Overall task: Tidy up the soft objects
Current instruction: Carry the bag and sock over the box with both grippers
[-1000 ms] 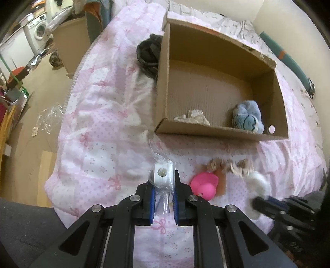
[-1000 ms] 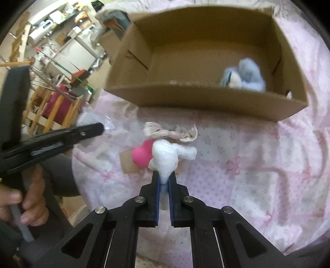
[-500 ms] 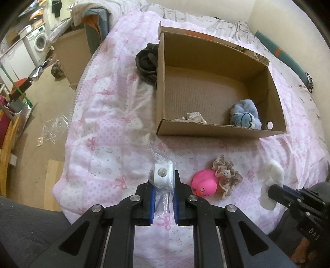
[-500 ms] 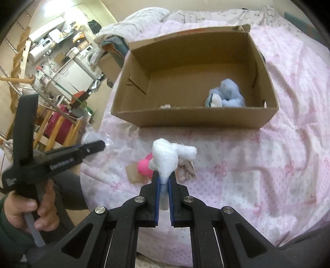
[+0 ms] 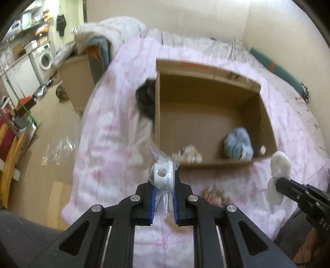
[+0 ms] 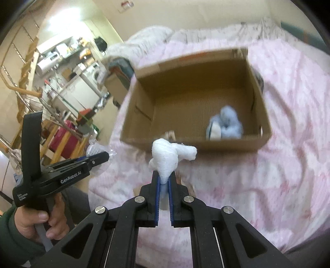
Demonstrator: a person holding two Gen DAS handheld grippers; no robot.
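Observation:
My left gripper [image 5: 163, 181] is shut on a white block in a clear plastic bag [image 5: 163, 175], held above the pink bedspread [image 5: 107, 132] in front of the open cardboard box [image 5: 208, 103]. My right gripper [image 6: 164, 177] is shut on a white fluffy soft toy [image 6: 167, 154], raised near the box's [image 6: 196, 99] front wall; it also shows in the left wrist view [image 5: 279, 165]. Inside the box lie a light blue plush [image 5: 239, 146] and a beige soft item [image 5: 188, 155]. A beige frilly scrunchie [image 5: 216, 193] lies on the bed.
A dark bundle of cloth [image 5: 145, 99] lies against the box's left outer wall. The bed's left edge drops to a floor with plastic wrap [image 5: 57, 148]. A washing machine [image 5: 44, 57] and racks stand far left. A wall [image 5: 185, 18] is behind the bed.
Both grippers have risen and moved forward toward the box with their objects still held. The pink duck is now hidden behind my left gripper. The view is motion-blurred.

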